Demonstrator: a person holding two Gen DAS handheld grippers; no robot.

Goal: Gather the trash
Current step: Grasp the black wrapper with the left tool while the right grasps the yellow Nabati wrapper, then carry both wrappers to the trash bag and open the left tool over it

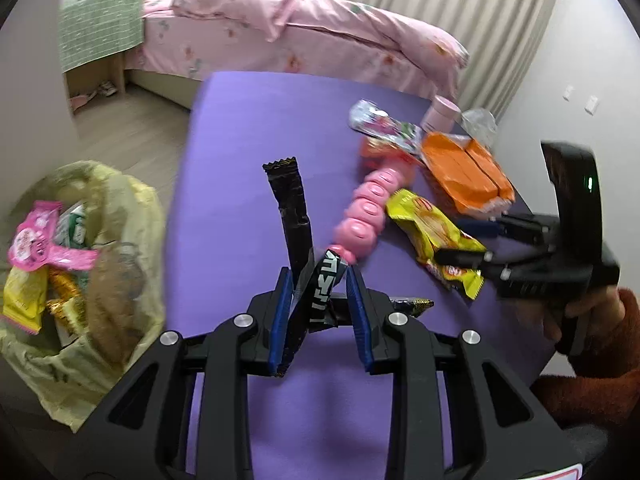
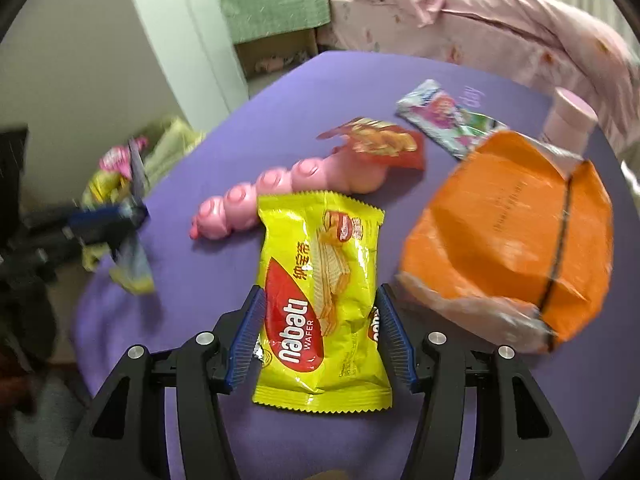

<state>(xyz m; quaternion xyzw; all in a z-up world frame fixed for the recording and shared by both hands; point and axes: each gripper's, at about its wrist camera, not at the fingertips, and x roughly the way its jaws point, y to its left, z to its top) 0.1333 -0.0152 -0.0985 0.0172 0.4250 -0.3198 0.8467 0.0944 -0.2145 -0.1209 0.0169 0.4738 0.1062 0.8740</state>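
Partly done: bag at left holds several wrappers. Left gripper clamps a black wrapper. Right gripper, wide, straddles the yellow wafer pack, pads not pressing. Orange bag, red packet, far wrapper remain.

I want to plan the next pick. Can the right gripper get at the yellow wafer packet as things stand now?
Probably yes. The right gripper already straddles the yellow wafer packet with its jaws open, one finger on each side, and nothing lies on top of it. The orange bag sits close on the right but apart.
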